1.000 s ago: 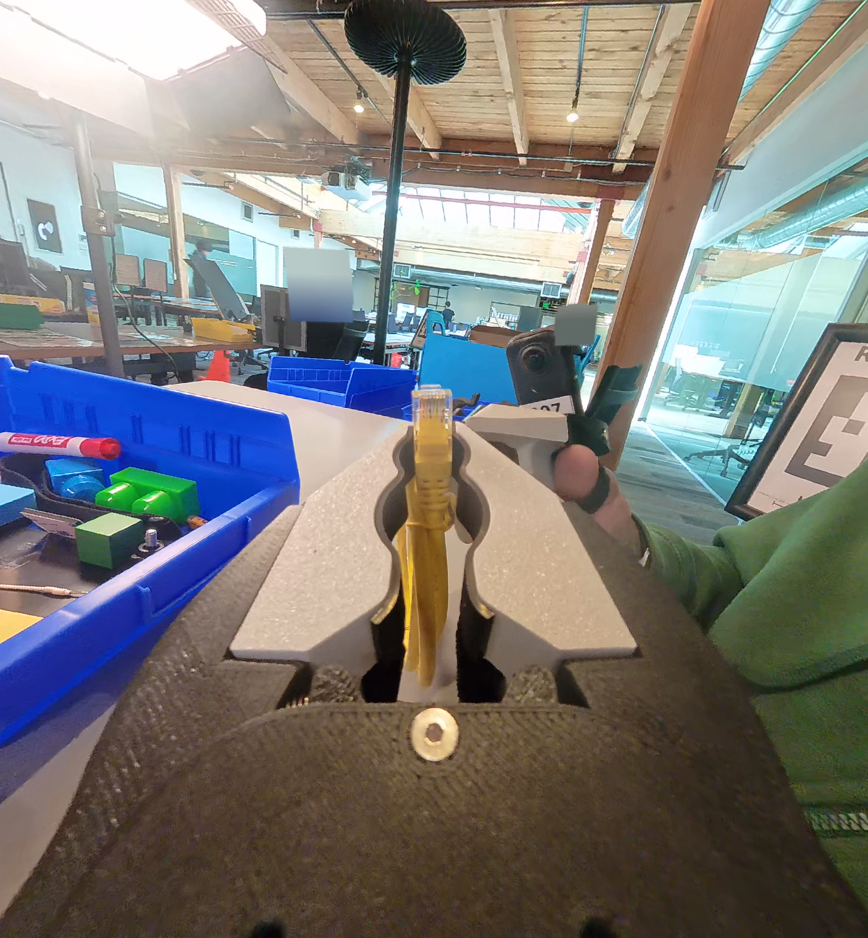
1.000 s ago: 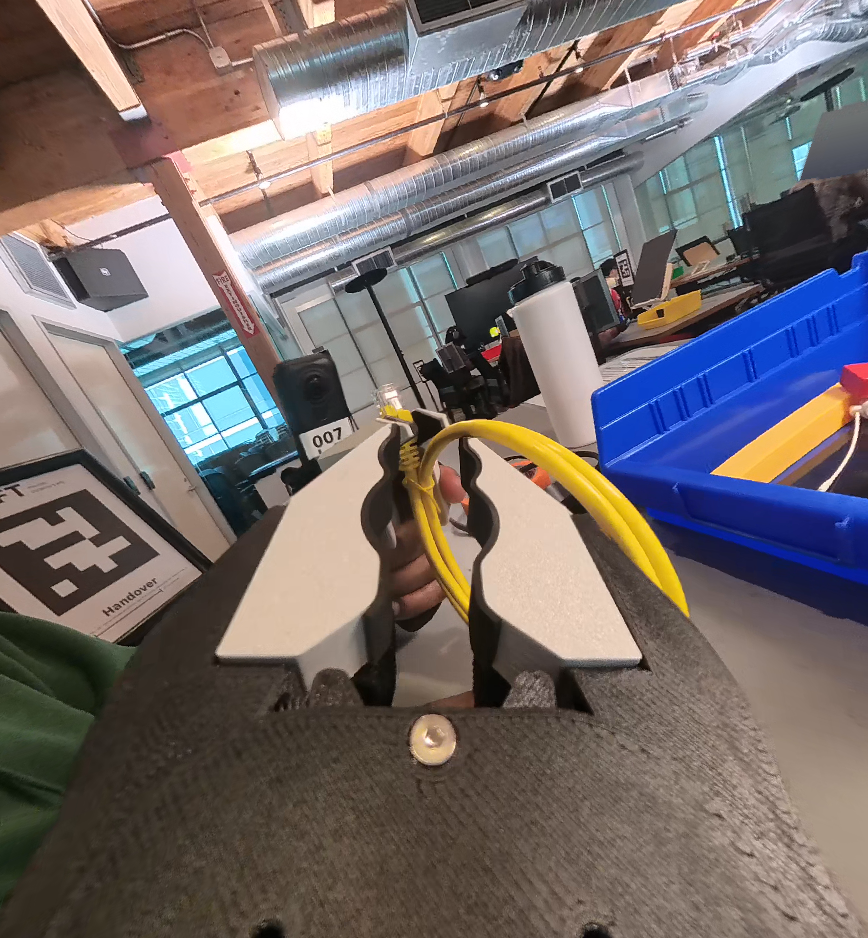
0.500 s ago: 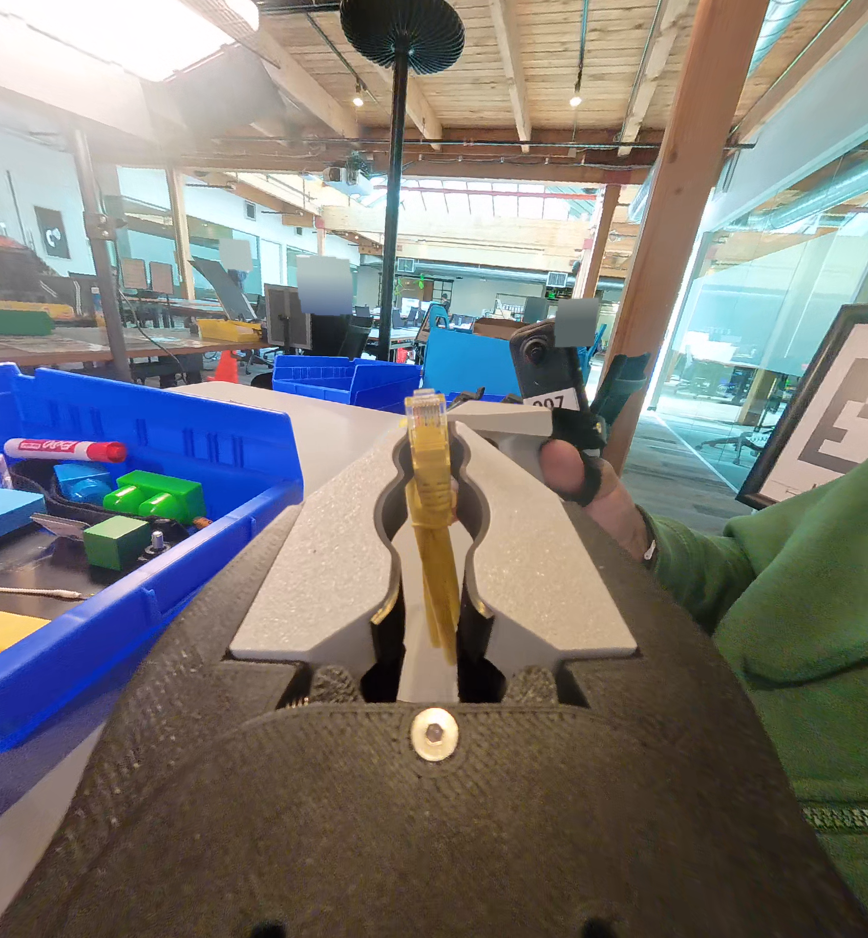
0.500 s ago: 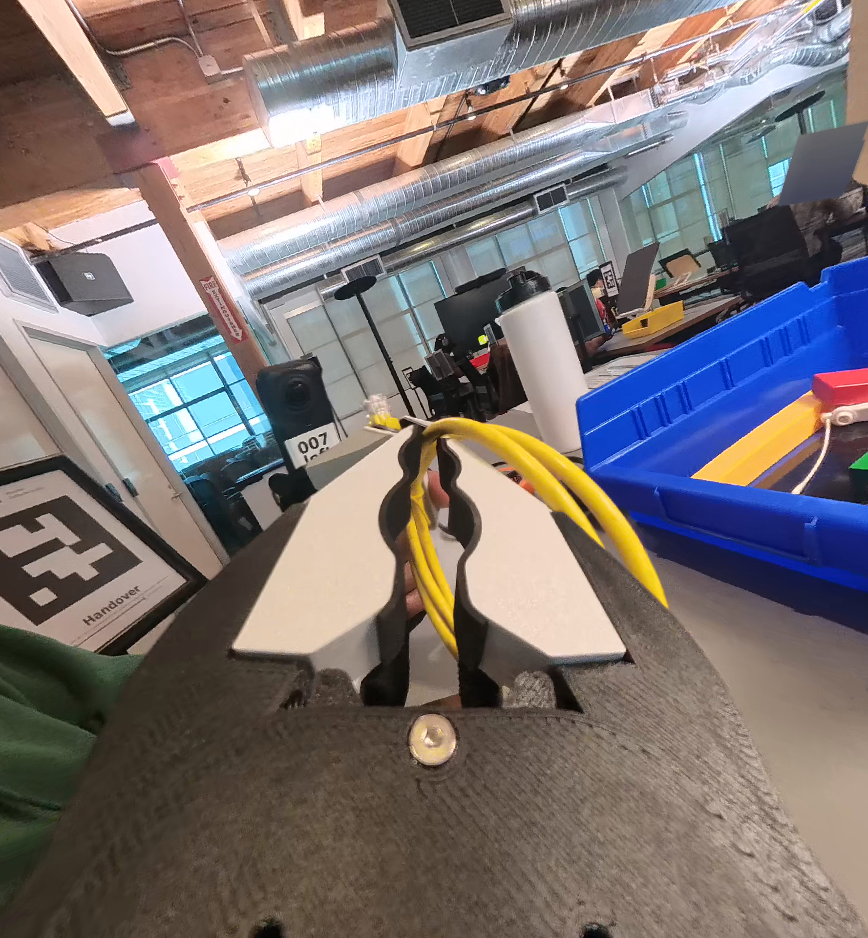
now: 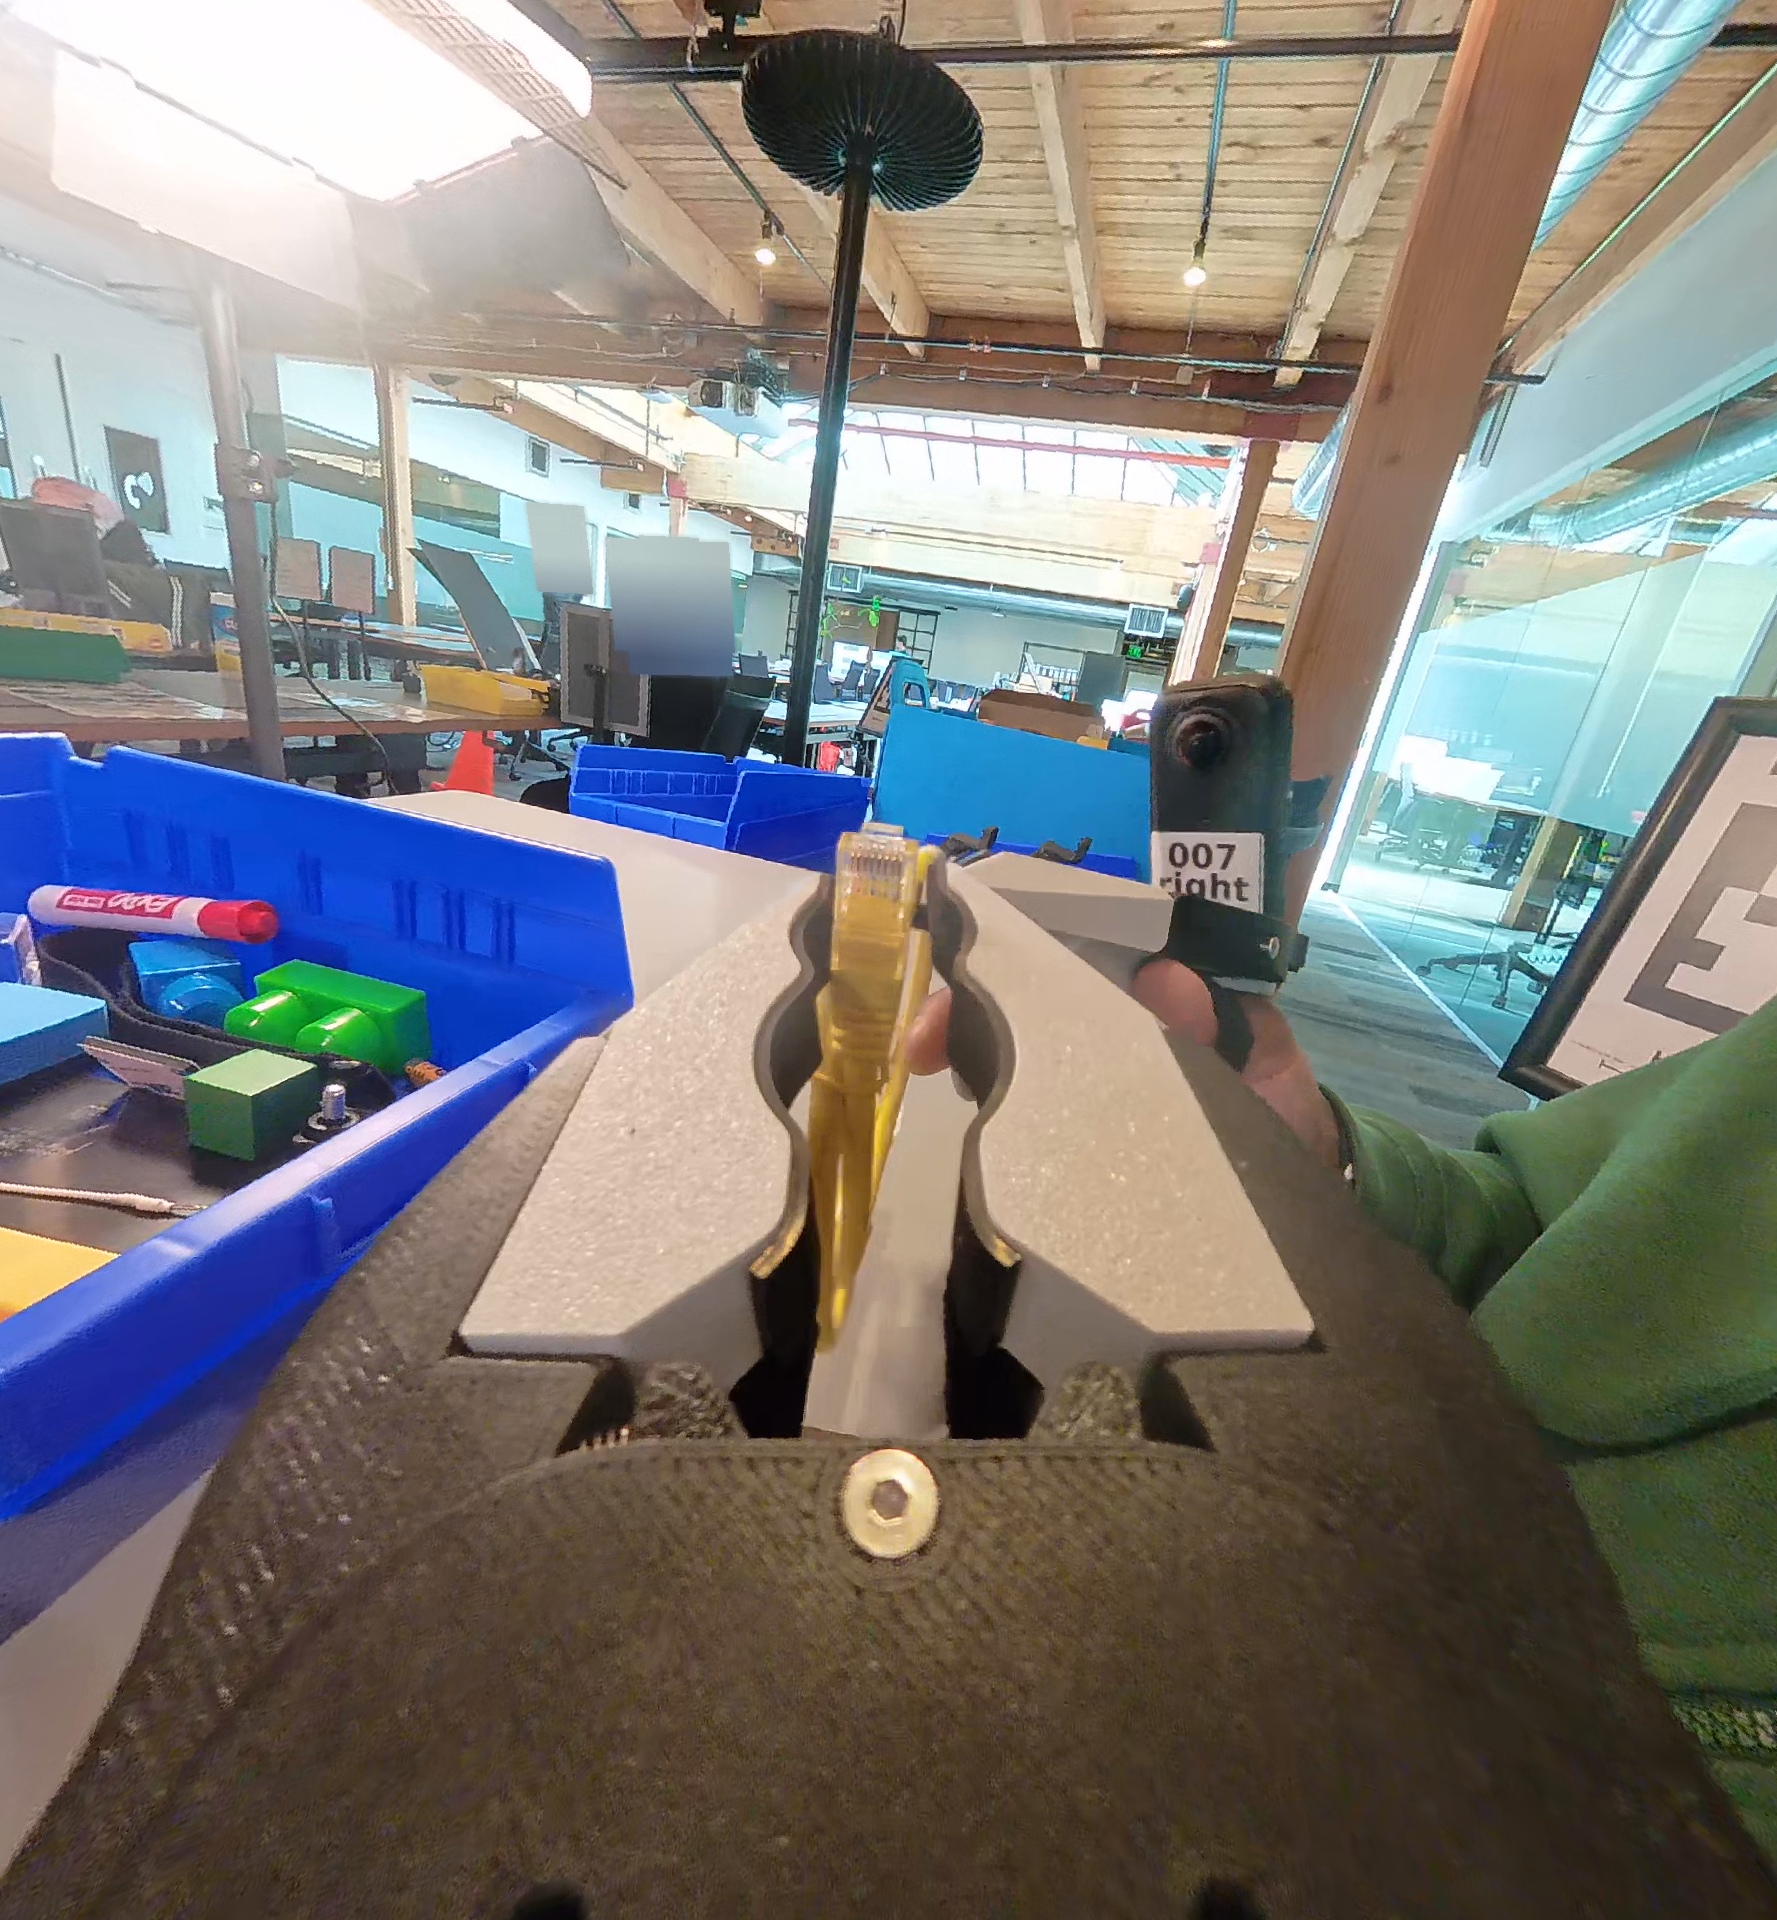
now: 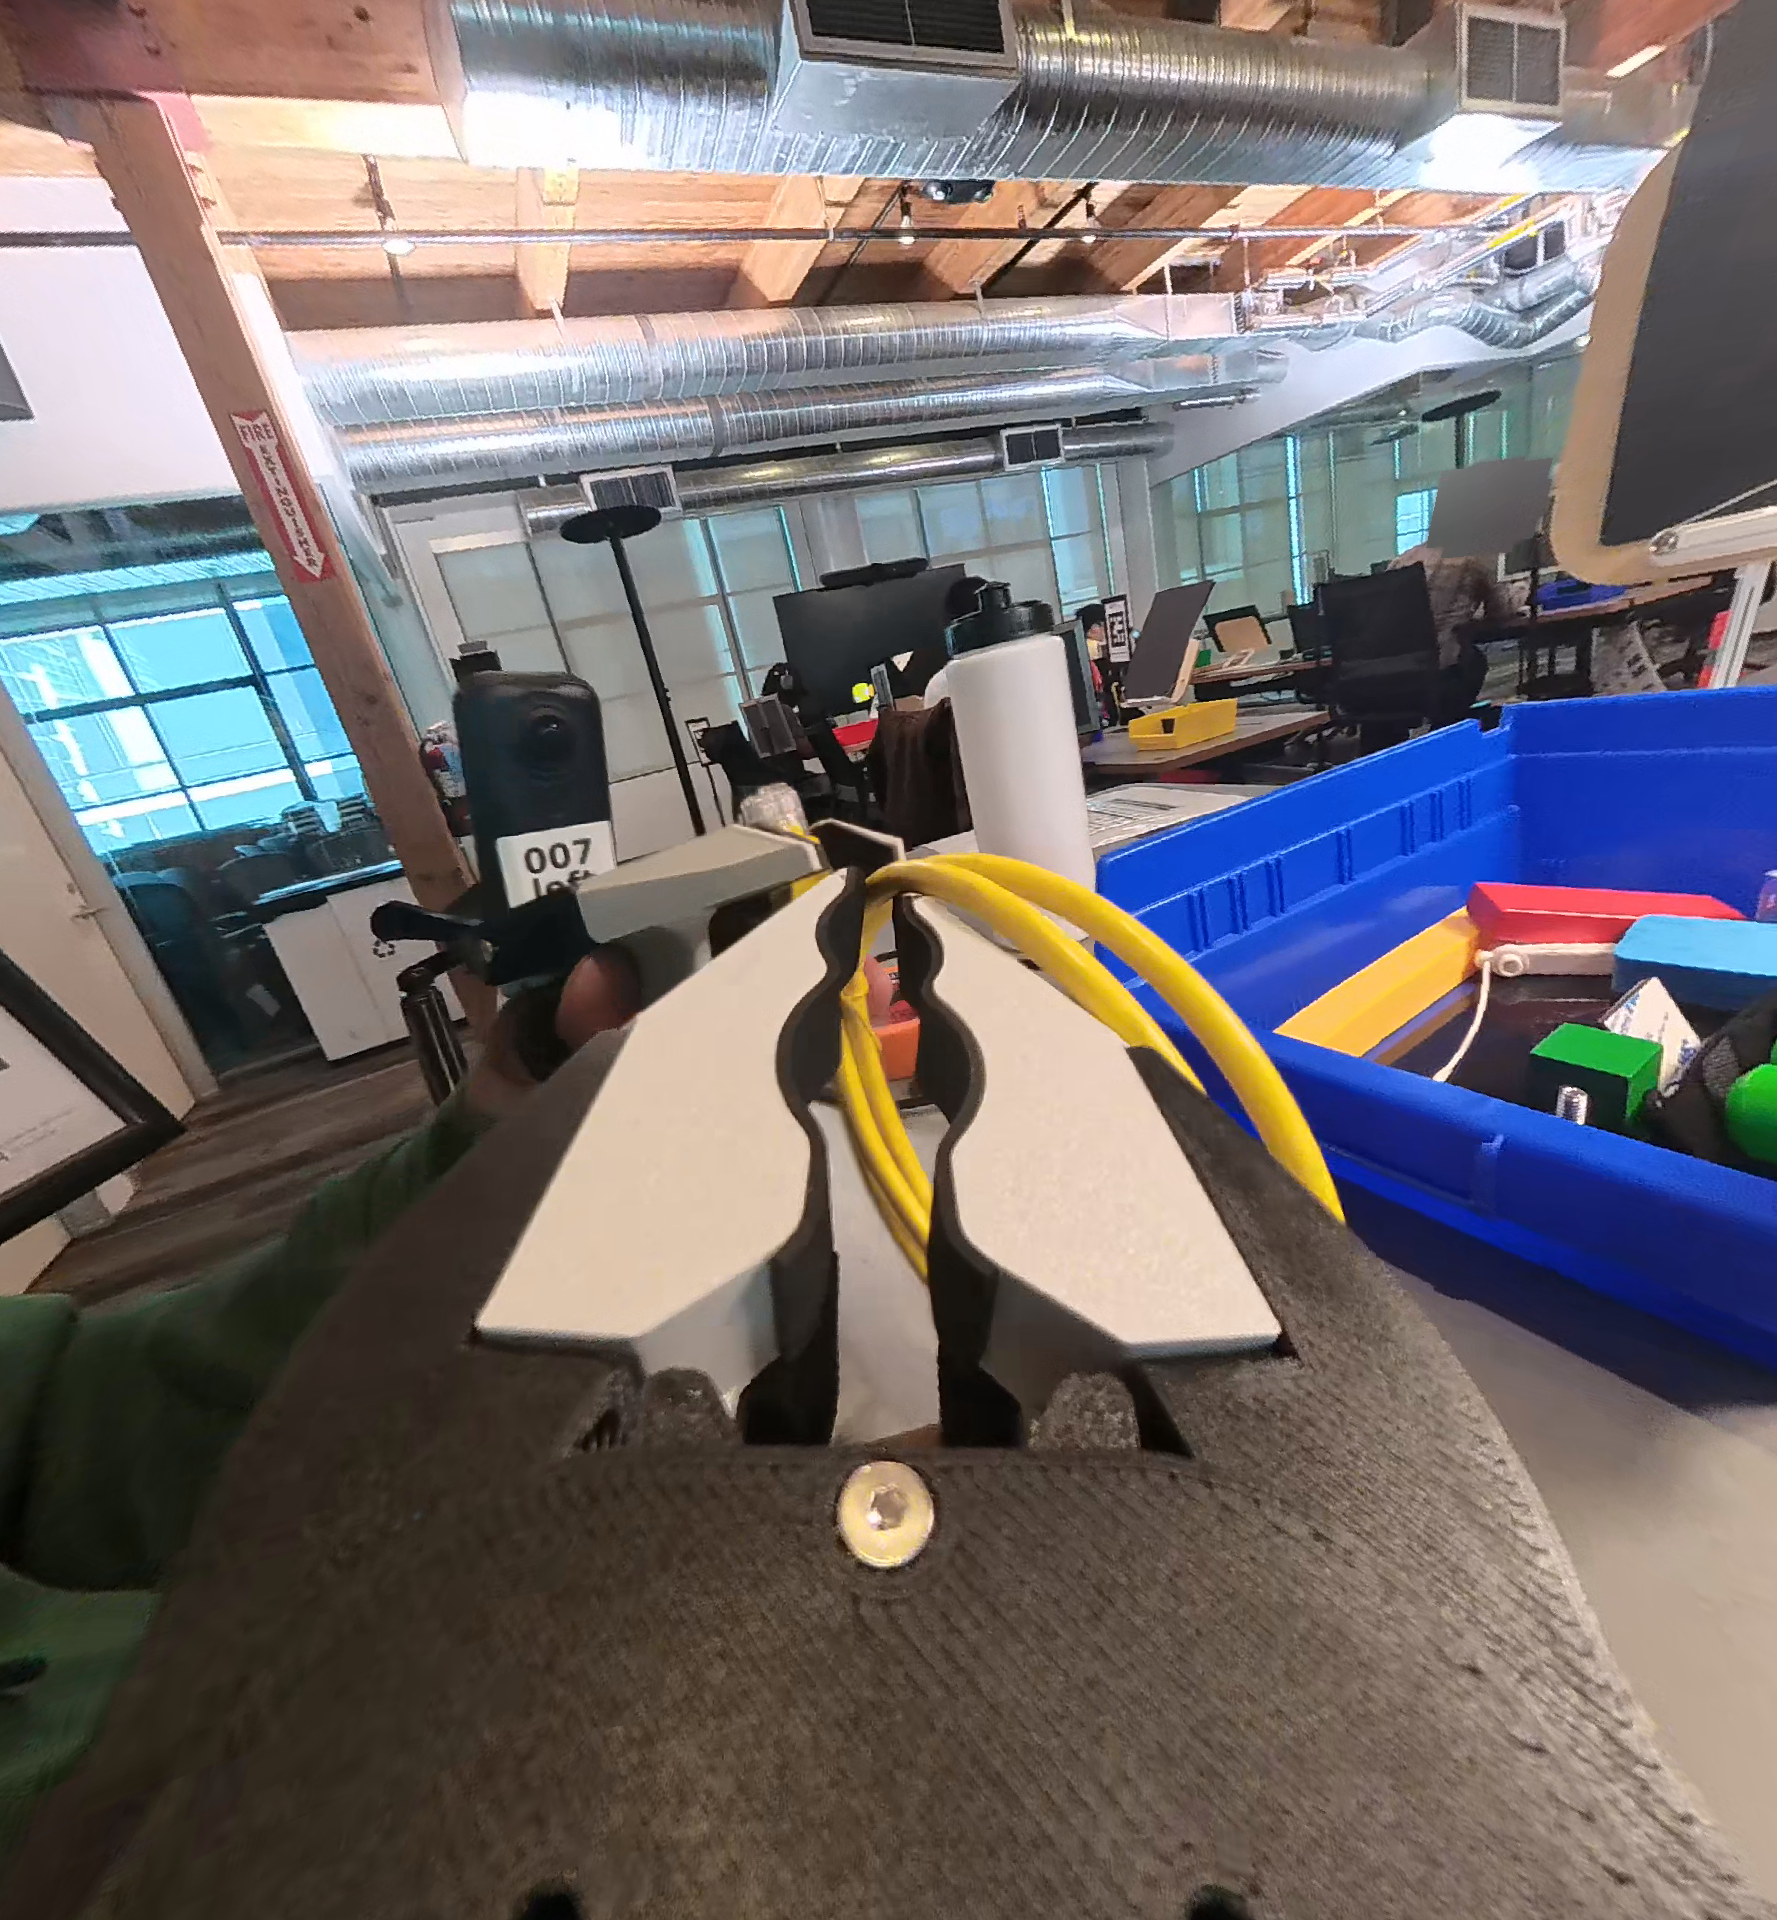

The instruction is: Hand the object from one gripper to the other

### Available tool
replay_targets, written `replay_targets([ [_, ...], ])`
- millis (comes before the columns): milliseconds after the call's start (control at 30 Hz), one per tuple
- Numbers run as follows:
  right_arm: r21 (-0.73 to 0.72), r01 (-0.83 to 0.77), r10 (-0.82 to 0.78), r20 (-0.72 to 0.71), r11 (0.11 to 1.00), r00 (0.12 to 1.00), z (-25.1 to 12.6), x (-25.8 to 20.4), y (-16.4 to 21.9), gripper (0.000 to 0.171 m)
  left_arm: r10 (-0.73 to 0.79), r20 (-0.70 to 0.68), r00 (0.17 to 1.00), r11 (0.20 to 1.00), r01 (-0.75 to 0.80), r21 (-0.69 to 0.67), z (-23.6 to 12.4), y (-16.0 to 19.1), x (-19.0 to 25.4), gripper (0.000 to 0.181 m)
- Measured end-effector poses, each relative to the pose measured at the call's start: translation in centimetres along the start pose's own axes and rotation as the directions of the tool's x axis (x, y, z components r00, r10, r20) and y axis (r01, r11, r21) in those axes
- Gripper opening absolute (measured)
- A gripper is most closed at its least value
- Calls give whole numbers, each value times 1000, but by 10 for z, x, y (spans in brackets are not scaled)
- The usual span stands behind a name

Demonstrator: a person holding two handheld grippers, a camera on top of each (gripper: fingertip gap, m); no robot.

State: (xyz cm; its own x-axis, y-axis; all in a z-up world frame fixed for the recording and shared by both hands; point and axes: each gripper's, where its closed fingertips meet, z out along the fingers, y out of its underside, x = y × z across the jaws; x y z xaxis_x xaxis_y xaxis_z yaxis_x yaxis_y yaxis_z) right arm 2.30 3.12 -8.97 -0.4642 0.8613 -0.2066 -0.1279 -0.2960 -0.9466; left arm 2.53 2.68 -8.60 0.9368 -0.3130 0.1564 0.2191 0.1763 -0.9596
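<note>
Left gripper [image 5: 889, 883] held up over the grey surface [image 5: 676, 868], jaws slightly apart. Between them, upright, the plug end of the yellow cable [image 5: 868, 997], resting against the left finger, with a thin gap to the right finger; no clear squeeze visible. Clear plug tip poking just past the fingertips.

Right gripper [image 6: 876, 914] pressed together on the same cable just below its fingertips. From the pinch, two yellow strands arching out to the right and down behind the right finger, and more strands running down the slot between the fingers. Meets the left gripper almost tip to tip, crossing it from the side; plug end just beyond, at the other gripper's tips.

No part of the cable seen touching the surface; lower end of the loop hidden behind the gripper body.

Beside the left gripper, a blue bin [image 5: 396, 914] on the surface, holding a red-capped marker [image 5: 151, 912], a green block [image 5: 245, 1101], a green double peg piece [image 5: 344, 1013] and a light blue pad [image 5: 1, 1034]. Behind the bin in the right wrist view, a white bottle [image 6: 1019, 769]. Green sleeve [image 5: 1642, 1299] and a framed sign [image 5: 1715, 904] at the side.
</note>
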Motion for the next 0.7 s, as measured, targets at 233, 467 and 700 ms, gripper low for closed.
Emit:
replay_targets([
  [233, -39, 137, -138, -21, 990, 990, 3, -6, 6, 5, -90, 8, 996, 995, 89, 50, -5, -8, -8, 22],
  [467, -104, 251, -251, 13, 962, 968, 7, -18, 20, 6, -175, -63, 982, 983, 171, -71, 0, 13, 1, 21],
  [700, -137, 251, -252, 10, 958, 968, 8, -15, 25, 6, -185, -68, 980, 978, 177, -109, -1, 18, 0, 11],
])
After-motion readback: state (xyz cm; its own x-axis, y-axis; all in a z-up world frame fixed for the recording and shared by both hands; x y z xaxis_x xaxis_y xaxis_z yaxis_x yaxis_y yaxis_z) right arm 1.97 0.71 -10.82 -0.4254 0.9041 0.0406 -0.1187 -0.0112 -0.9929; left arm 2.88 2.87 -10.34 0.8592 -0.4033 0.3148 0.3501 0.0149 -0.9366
